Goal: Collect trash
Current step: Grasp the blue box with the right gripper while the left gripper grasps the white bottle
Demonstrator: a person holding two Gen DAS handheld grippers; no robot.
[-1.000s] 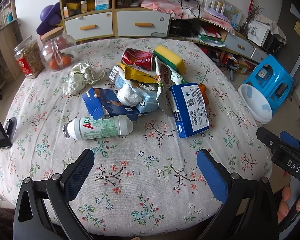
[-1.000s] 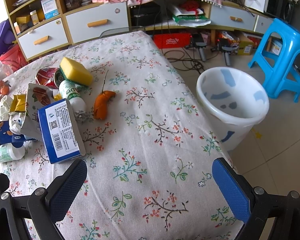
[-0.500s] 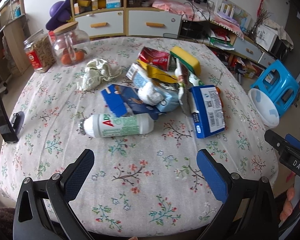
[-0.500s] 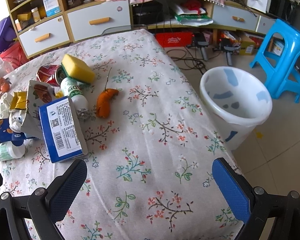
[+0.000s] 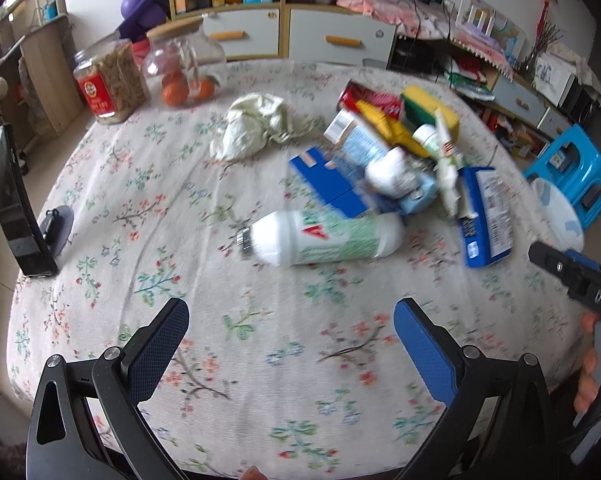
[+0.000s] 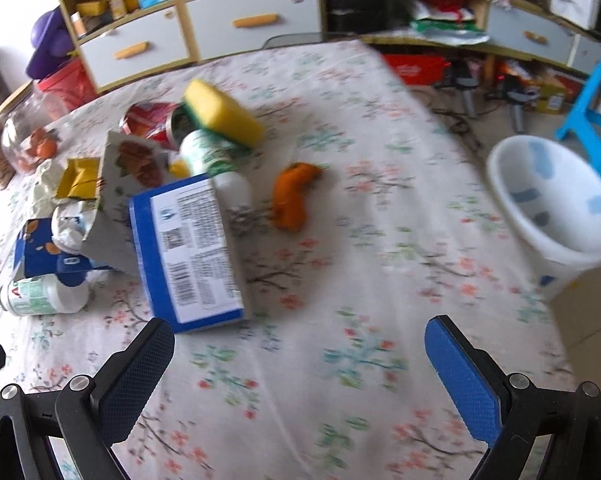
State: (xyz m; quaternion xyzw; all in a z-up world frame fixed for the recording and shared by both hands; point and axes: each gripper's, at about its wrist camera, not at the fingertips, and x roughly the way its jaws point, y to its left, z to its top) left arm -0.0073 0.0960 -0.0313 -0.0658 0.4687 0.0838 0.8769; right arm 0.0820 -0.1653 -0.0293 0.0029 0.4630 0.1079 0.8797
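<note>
Trash pile sits mid-table on the floral cloth; blue box nearest, white bottle beside it. Right gripper and left gripper both spread wide, holding nothing. Bin stands off the table edge. Risk: round bottle rolling away when pinched.

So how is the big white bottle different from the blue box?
The white bottle is round and lies on its side, with a green label; the blue box is flat with straight corners, lying label-up, showing barcodes and small print. The bottle sits at the left end of the trash pile, the box at the right end, nearer the white bin. Both lie on the flowery tablecloth, untouched by either gripper.
</note>
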